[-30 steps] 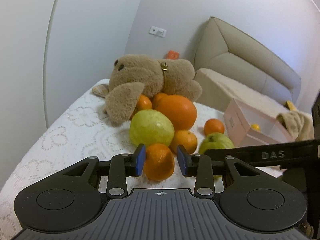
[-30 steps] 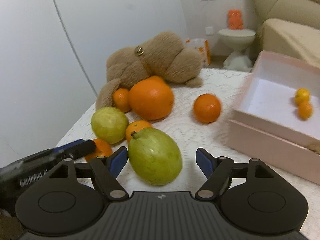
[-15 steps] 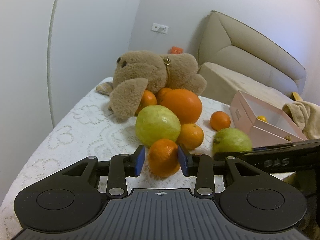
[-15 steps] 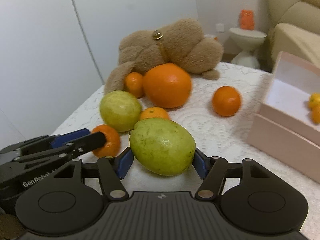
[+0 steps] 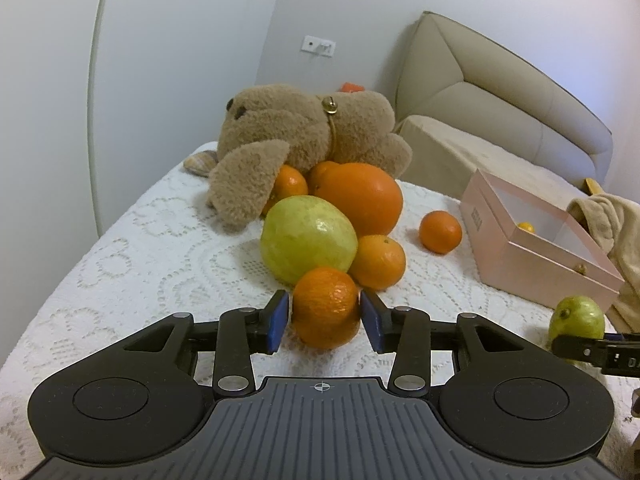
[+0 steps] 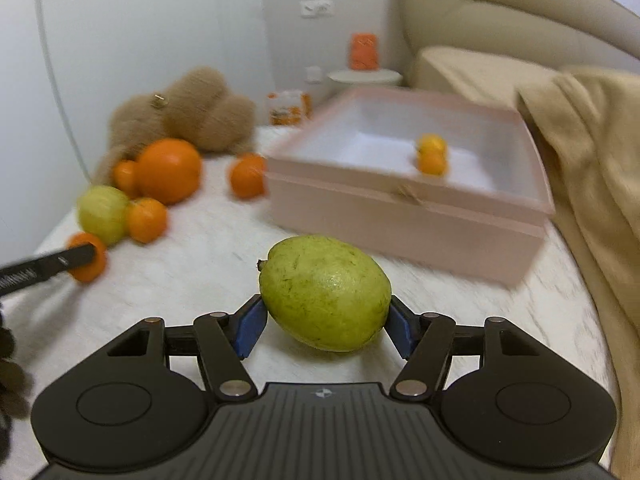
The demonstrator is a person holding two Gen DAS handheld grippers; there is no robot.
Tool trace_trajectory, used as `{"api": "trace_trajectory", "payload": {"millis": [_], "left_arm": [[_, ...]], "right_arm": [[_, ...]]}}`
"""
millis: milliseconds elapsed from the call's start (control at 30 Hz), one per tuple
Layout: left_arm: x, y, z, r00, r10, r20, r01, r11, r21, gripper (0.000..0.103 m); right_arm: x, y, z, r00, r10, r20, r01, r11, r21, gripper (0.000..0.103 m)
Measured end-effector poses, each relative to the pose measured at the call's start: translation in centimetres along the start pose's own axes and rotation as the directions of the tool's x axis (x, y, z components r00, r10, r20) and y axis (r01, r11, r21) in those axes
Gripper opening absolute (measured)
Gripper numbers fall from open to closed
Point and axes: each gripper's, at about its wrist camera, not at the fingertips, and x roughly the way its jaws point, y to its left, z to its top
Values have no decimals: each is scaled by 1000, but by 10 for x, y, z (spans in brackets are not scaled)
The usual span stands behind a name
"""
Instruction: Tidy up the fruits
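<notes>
My left gripper (image 5: 325,322) is shut on a small tangerine (image 5: 326,308), low over the white lace cloth. Behind it lie a green guava (image 5: 308,240), a big orange (image 5: 360,198) and more tangerines (image 5: 378,262). My right gripper (image 6: 324,326) is shut on a second green guava (image 6: 325,293), held above the cloth in front of the pink box (image 6: 404,216). That guava also shows in the left wrist view (image 5: 577,322). The box holds two small yellow-orange fruits (image 6: 431,154).
A brown plush dog (image 5: 300,140) lies behind the fruit pile. A loose tangerine (image 5: 440,232) sits left of the box. A beige blanket (image 6: 592,168) hangs at the box's right. A beige sofa (image 5: 496,116) stands behind.
My right gripper closed on the guava, lifted it and swung right toward the pink box. My left gripper closed on the small tangerine and stayed near the pile.
</notes>
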Motion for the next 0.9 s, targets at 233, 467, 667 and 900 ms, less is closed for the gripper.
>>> {"api": "trace_trajectory", "payload": {"millis": [233,467,667,900], "left_arm": [[9,-10,-1,999,22,-36,-20,998,54,45],[8,-24,-3,995,-98,-34,98,995,27,43],[26,-59,-9,964,-235,-127,247,965,93,43],[31,-55,-10,956,-267,-123,279,956,90,43]], "right_arm": [[0,-7,-10,999,9,43,-9,1000,3,73],[3,-10,-11,999,30,33,-31,999,32,78],[4,-11,-12,999,28,34,-30,999,37,80],[4,-10,-12,999,28,35,-29,999,37,80]]}}
